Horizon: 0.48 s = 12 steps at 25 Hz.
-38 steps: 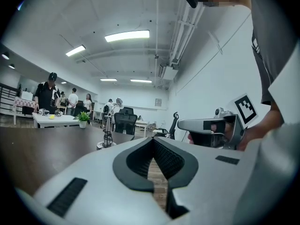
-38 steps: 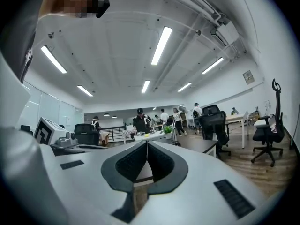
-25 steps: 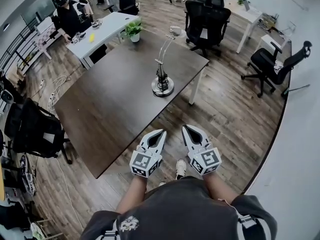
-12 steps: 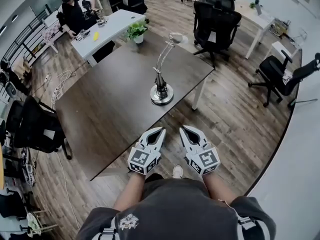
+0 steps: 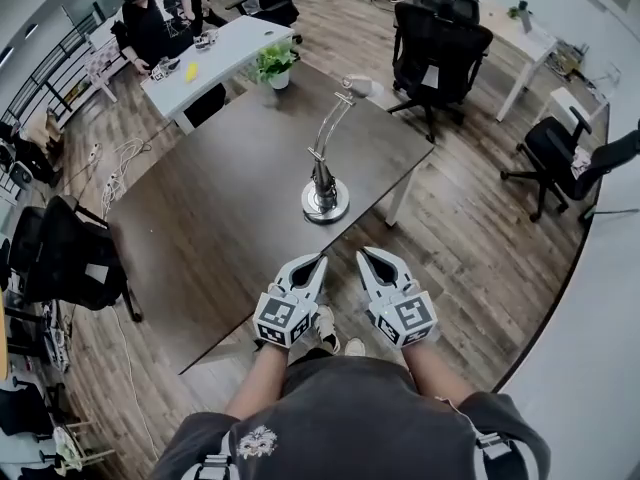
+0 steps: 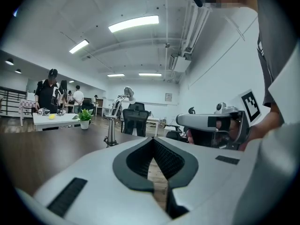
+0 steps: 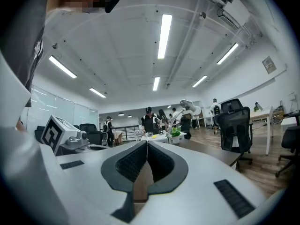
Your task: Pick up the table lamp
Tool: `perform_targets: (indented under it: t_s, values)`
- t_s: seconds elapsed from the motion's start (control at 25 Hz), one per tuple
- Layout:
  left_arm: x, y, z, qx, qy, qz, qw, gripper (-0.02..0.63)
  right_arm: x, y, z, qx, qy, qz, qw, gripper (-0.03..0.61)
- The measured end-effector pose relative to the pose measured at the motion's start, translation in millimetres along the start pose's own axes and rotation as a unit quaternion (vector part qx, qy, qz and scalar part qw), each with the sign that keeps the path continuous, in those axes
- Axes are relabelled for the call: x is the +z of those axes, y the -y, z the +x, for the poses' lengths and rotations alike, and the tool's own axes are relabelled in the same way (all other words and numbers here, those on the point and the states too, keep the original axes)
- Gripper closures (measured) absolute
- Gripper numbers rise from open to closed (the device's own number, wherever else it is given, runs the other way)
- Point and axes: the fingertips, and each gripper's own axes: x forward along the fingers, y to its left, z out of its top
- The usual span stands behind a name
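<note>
Two closed hand-held grippers (left [image 5: 321, 261], right [image 5: 366, 256]) level, facing table lamp [image 5: 322, 173]

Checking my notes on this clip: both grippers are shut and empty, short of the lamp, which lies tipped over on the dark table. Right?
Not quite. The lamp is not tipped over: it stands upright on its round base on the dark table, as the head view shows. The left gripper and right gripper are indeed shut, empty and short of it.
</note>
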Motion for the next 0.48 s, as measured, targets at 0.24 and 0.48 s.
perform_targets:
  t_s: [0.24,0.48]
  values:
    - [21,-44,34,0.002,0.021,0.012,0.9997,0.606,7,22,45,-0.006,-0.002,-0.014,1.0,0.551]
    - [25,-82,62,-0.005,0.02,0.014,0.9997,0.606,8,37,87,-0.009,-0.01,-0.021,1.0,0.552]
